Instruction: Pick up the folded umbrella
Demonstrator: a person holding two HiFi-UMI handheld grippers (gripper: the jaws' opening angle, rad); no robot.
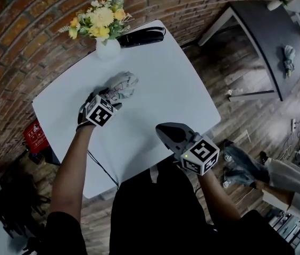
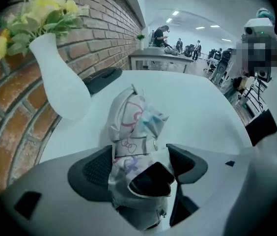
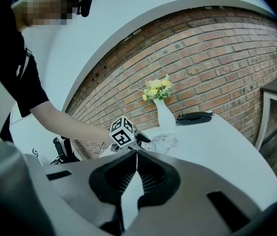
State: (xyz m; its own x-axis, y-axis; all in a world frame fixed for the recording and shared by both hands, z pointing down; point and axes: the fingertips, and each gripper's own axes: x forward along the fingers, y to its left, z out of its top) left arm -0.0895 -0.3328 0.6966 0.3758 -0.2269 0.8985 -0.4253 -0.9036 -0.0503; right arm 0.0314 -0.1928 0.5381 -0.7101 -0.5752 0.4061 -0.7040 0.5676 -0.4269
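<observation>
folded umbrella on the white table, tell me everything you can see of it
The folded umbrella is a crumpled bundle of whitish fabric with pink and blue prints, dark at its near end. It lies on the white table, apart from the vase, its near end between the open jaws of the left gripper.

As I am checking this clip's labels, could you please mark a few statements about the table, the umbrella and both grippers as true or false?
1. The folded umbrella of white patterned fabric lies on the white table between the open jaws of the left gripper. True.
2. The right gripper holds the umbrella. False: its jaws are together on nothing, well apart from the umbrella.
3. The white vase of yellow flowers stands at the table's far end, by the brick wall. True.
4. The vase has tipped onto the umbrella. False: it stands upright, apart from it.
</observation>
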